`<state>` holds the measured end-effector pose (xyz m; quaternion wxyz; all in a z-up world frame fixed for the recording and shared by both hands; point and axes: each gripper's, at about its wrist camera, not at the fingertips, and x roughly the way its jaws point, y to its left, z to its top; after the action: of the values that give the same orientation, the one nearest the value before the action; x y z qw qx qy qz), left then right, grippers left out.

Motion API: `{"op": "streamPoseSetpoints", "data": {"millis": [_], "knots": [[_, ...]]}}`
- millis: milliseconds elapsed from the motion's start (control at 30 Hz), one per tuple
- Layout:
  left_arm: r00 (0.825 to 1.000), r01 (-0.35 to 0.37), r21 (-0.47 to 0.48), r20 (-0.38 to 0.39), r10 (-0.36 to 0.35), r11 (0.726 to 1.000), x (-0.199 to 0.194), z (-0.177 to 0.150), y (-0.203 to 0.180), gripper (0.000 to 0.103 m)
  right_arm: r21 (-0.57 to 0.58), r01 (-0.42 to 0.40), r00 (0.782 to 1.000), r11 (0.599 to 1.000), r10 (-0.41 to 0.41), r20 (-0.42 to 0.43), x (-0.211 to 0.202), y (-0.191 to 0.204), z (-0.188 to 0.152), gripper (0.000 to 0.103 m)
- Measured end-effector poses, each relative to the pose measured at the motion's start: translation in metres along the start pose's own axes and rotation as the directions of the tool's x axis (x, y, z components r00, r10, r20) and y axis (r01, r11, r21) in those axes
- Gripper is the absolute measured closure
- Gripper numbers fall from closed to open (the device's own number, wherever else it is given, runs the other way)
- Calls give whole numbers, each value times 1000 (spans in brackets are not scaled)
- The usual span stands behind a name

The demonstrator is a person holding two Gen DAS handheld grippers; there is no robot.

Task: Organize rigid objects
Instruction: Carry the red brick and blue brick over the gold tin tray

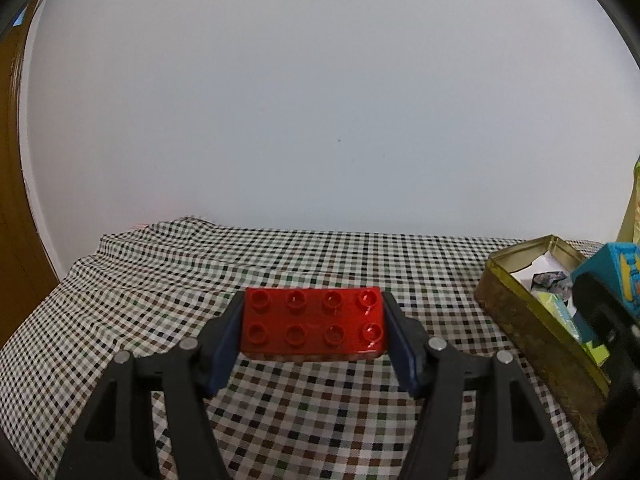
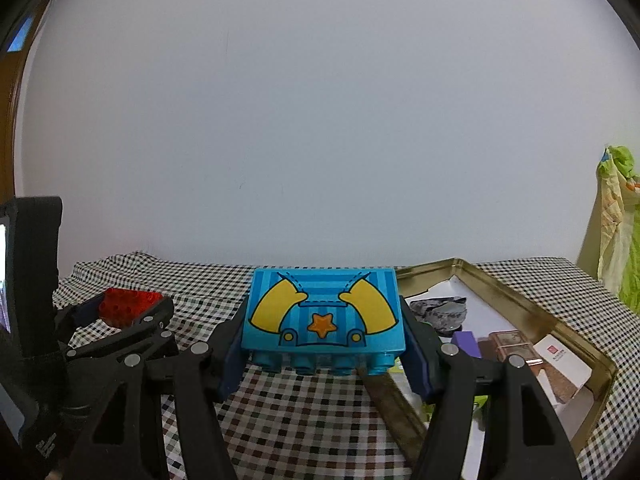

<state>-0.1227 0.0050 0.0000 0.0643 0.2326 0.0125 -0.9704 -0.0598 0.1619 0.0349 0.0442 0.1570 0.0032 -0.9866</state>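
Note:
My left gripper is shut on a red studded brick, studs up, held above the checked tablecloth. My right gripper is shut on a blue brick printed with yellow sleeves and an orange star, studs facing me, next to the left rim of a gold tin. In the right wrist view the left gripper with the red brick is at the far left. In the left wrist view the blue brick and the tin are at the right edge.
The gold tin holds a crumpled grey item, a purple block, a copper-coloured box, a white box and green pieces. A white wall rises behind the table. A yellow-green cloth hangs at far right.

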Motion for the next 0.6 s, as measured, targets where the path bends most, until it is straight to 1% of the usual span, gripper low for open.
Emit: {"op": "streamPoseSetpoints", "data": {"millis": [200, 467, 600], "knots": [[1000, 12, -7, 6, -12, 1000, -9, -4, -4, 39, -10, 1, 999, 1000, -1, 32, -11, -9, 1, 36], [999, 48, -17, -12, -48, 999, -16, -6, -12, 39, -50, 7, 996, 999, -2, 92, -29, -20, 0, 36], [998, 60, -15, -16, -60, 998, -18, -9, -21, 39, -61, 11, 994, 998, -4, 105, -34, -27, 0, 36]]}}
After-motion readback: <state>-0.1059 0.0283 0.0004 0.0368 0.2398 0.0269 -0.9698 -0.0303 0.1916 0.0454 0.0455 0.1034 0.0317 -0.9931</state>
